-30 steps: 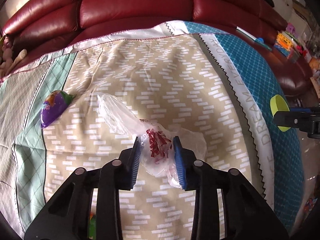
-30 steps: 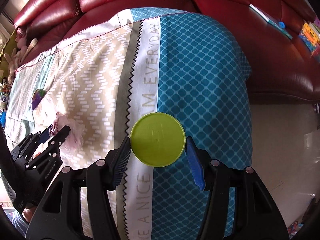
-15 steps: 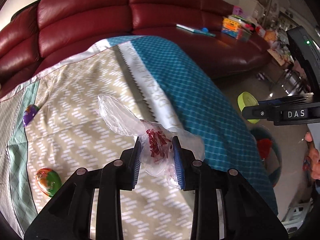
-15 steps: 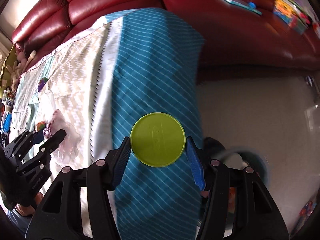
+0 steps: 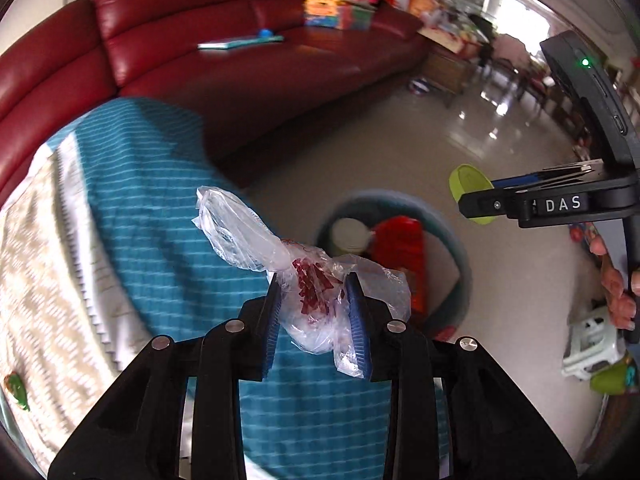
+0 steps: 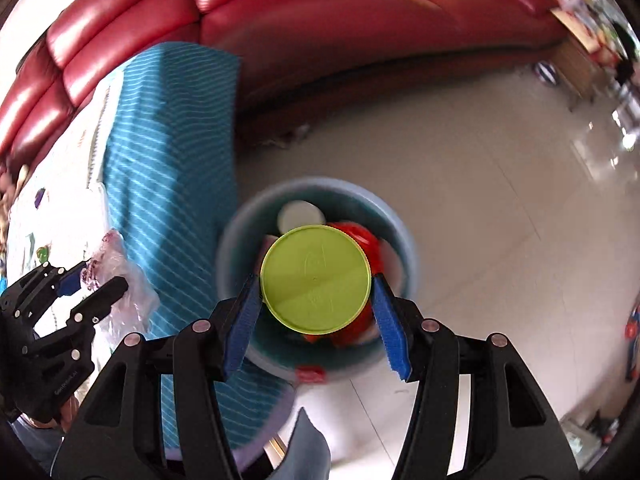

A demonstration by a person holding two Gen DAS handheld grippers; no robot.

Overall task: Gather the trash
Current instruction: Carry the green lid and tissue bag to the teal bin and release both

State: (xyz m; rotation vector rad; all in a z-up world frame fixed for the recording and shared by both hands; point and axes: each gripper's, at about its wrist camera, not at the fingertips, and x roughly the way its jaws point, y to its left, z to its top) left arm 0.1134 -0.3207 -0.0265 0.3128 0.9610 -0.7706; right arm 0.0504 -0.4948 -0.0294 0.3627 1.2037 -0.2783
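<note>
Lid [image 6: 315, 279] gripped over bin [image 6: 394, 224]; bag [image 5: 316, 292] gripped — left.

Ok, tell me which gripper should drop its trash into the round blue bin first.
Right, probably. The right gripper holds the round lime-green plastic lid directly over the round blue bin. The left gripper, gripping the crumpled clear plastic bag, is beside the bin, over the teal cloth.

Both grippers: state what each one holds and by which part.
The left gripper clamps a clear plastic bag at its crumpled middle, around the red bits. The right gripper pinches a yellow-green lid by opposite rim edges.
</note>
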